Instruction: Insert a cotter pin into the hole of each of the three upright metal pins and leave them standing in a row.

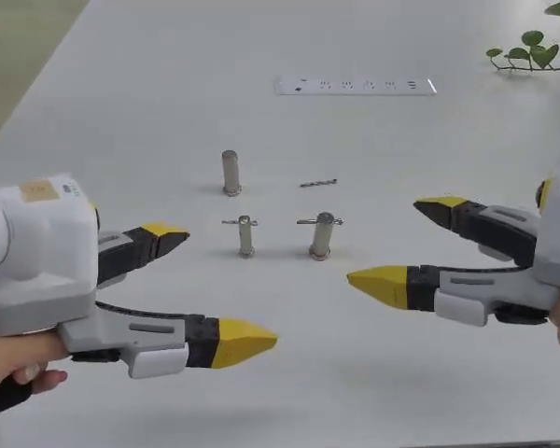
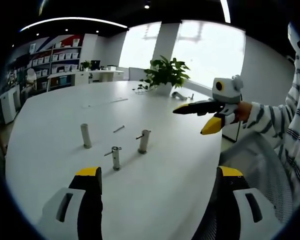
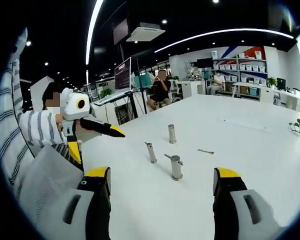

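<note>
Three upright metal pins stand on the white table (image 1: 373,373). The far pin (image 1: 231,173) (image 2: 85,135) (image 3: 172,133) is bare. The near-left pin (image 1: 245,233) (image 2: 115,157) (image 3: 151,152) and the near-right pin (image 1: 323,233) (image 2: 143,141) (image 3: 176,167) each carry a cotter pin through the top. One loose cotter pin (image 1: 317,183) (image 2: 119,128) (image 3: 206,151) lies beside the far pin. My left gripper (image 1: 219,285) (image 2: 160,172) hovers open and empty, near-left of the pins. My right gripper (image 1: 392,243) (image 3: 162,172) is open and empty to their right.
A white power strip (image 1: 355,86) lies flat farther back on the table. A potted plant (image 1: 537,47) (image 2: 165,75) sits at the far right edge. A person in a striped sleeve (image 2: 285,130) holds the grippers; office shelves and another person sit in the background.
</note>
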